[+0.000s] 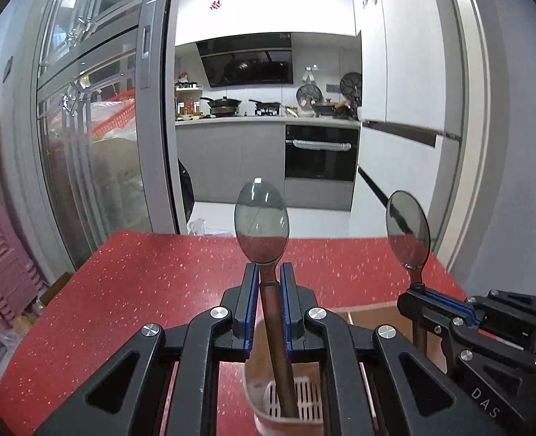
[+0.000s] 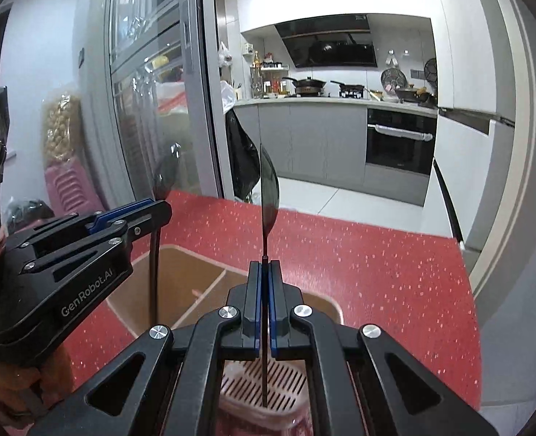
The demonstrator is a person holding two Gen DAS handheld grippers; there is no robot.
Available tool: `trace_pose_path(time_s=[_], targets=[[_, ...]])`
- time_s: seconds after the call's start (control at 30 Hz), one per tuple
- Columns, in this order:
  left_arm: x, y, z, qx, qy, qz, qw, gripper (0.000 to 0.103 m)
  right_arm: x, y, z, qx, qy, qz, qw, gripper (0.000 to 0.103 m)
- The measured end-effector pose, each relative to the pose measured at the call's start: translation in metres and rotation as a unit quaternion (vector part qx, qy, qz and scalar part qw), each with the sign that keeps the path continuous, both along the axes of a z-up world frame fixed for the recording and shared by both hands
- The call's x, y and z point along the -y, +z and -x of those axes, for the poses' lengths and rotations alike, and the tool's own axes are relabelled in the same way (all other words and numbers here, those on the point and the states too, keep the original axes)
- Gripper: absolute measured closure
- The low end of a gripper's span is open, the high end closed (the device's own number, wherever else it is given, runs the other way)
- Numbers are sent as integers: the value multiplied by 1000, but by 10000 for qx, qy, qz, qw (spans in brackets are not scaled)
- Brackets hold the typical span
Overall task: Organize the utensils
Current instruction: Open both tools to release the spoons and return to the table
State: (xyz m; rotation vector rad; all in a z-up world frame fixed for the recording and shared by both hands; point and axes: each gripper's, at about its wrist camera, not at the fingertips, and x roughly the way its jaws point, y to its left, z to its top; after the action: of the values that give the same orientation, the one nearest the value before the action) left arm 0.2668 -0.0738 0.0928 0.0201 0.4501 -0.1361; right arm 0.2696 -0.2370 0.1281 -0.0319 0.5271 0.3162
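Steel spoon (image 1: pixel 262 227) between left gripper (image 1: pixel 269 272) fingers

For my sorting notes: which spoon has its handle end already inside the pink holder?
The spoon in the left tongs; its handle reaches into the pink holder.

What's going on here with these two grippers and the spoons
A person is sorting utensils with two handheld grippers over a red speckled table. The left gripper is shut on a wooden-handled spoon, held upright with its handle reaching down into a pink slotted utensil holder. The right gripper is shut on a second spoon, also upright over a pink slotted holder. A brown divided tray sits on the table between them.
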Motion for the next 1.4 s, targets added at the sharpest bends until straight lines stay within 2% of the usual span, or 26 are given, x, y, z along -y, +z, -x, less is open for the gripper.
trace_pose_path(time_s=[0.23,0.3,0.33,0.37,0.43,0.53,0.63,0.83,1.0,1.2,1.23,1.27,1.3,1.4], targets=[[-1,-8,5,-301,-8,-104,9995,66,-1,-7,2,-240,48,28,9997,99],[-4,-6,8,-334,13,-20,9994,66,1,-6,1,-342,66,-21,9994,94],[-5,-4,11,-331,19,17,9994,66,2,-4,1,-382,68,-58,9992,82],[-6,-2,13,-324,27,42,9995,66,4,-3,1,-396,64,-93,9992,65],[-9,1,18,-316,45,40,9995,66,8,2,4,-362,5,-199,9991,56],[-12,6,28,-352,52,-5,9994,66,12,12,11,-343,-5,-333,9989,55],[-19,8,40,-518,46,14,9986,66,16,22,21,-394,6,-452,9982,48],[-35,0,70,-1066,89,-50,9942,66,21,30,50,-651,-40,-543,9964,38],[-51,-23,103,-1581,225,-51,9872,66,30,14,78,-1226,-200,-650,9901,36],[-65,-56,142,-2010,305,15,9791,66,42,-22,114,-1970,-450,-749,9765,36],[-66,-61,148,-2069,321,34,9778,57,44,-31,122,-2107,-509,-741,9734,36],[-67,-65,153,-2130,332,64,9765,37,45,-37,127,-2198,-558,-722,9713,36],[-68,-68,157,-2184,369,80,9751,0,48,-43,134,-2277,-605,-713,9692,36],[-67,-74,175,-2084,428,15,9771,0,52,-56,149,-2492,-731,-738,9629,36]])
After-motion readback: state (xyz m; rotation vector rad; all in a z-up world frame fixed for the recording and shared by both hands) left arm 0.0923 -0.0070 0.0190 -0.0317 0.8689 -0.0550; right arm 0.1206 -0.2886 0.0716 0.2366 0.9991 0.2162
